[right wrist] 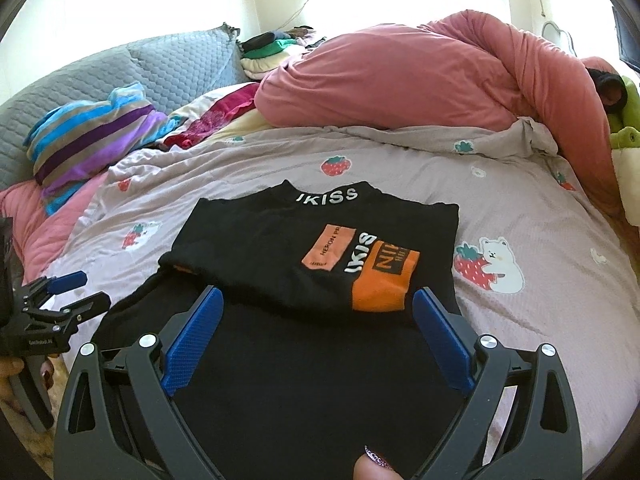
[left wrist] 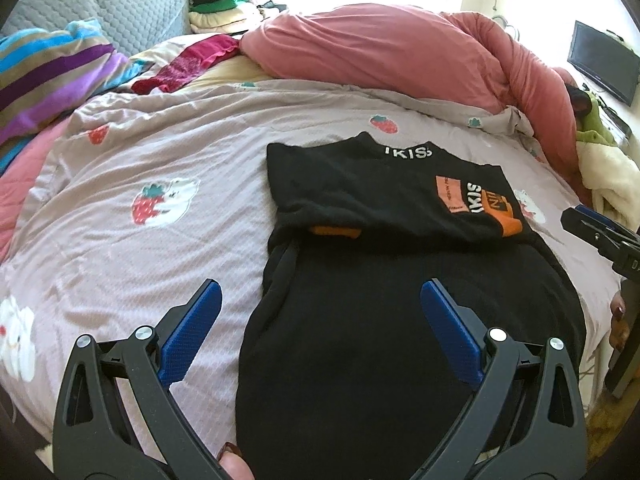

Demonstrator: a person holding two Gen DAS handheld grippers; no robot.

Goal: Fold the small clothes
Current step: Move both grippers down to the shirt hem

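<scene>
A black top [left wrist: 400, 264] [right wrist: 304, 320] with orange patches and white "IKISS" lettering lies flat on the bed. Its sleeves are folded in across the chest, and an orange cuff [left wrist: 335, 231] shows at the left. My left gripper [left wrist: 320, 292] is open above the near left part of the top, holding nothing. My right gripper [right wrist: 318, 300] is open above the near part of the top, just short of the orange patch [right wrist: 382, 286], also holding nothing. Each gripper shows at the edge of the other's view: the right one in the left wrist view [left wrist: 600, 236], the left one in the right wrist view [right wrist: 76, 290].
The bed is covered by a pale sheet with strawberry prints [left wrist: 132, 200] [right wrist: 540, 240]. A pink duvet [left wrist: 400, 52] is bunched at the far side. A striped cushion [left wrist: 52, 80], a red garment [left wrist: 188, 66] and a stack of folded clothes [left wrist: 228, 8] lie at the far left.
</scene>
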